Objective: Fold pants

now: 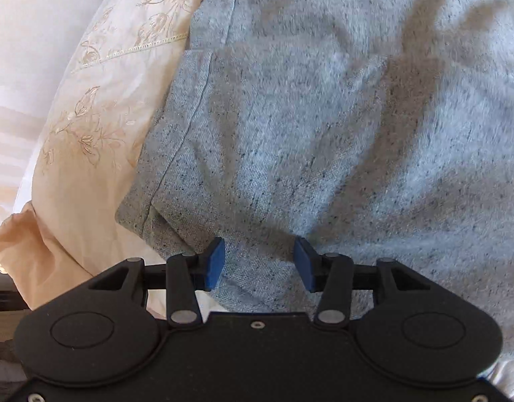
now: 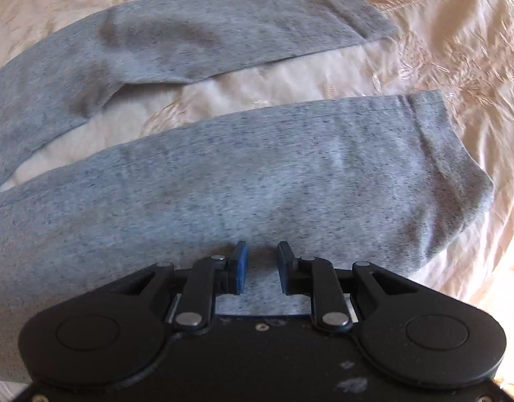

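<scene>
Where laid: grey flecked knit pants (image 2: 223, 181) spread flat on cream embroidered satin bedspread (image 2: 441, 50).
Left gripper (image 1: 259, 264): jaws apart above waist fabric.
Right gripper (image 2: 261, 268): jaws apart over one leg.

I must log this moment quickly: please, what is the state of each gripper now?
Left gripper: open, nothing held, grey pants lying under it.
Right gripper: open, narrower gap, nothing held, above a pant leg.
</scene>
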Demonstrator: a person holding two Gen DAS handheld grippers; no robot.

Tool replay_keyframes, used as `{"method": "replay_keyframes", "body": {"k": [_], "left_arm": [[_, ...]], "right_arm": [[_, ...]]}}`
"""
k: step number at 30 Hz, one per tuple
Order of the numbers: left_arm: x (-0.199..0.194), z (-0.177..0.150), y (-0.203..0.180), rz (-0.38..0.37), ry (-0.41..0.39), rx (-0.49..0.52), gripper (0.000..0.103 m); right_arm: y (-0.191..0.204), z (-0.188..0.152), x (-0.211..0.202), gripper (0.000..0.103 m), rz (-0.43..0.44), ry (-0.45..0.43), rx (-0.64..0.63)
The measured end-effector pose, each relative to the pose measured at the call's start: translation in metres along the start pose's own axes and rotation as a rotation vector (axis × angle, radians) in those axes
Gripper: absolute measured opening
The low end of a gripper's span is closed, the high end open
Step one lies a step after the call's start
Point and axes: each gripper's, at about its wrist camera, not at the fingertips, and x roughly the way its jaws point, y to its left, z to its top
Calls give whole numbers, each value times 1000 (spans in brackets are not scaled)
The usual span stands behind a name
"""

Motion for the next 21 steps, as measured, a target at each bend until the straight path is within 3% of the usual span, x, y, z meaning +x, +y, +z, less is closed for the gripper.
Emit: {"method": "replay_keyframes", "body": {"k": [3,7,12,17,21], "left_arm": [[-31,28,-8,6,-56,-8,55],[-80,77,-38,-26,-184,18,56],[-114,129,-85,-62,-271,86,56],[-128,151,-113,-74,-289,96,56],[-125,152,-122,-61,-257,110,56]], "right_arm": [[-30,31,-18,21,62,-42,82],[-44,102,-34,25,147,-121,147],[-38,196,-7,27,223,-72,220],[-17,270,40,28,187,-25,264],[-9,297,75,28,135,36,342]]}}
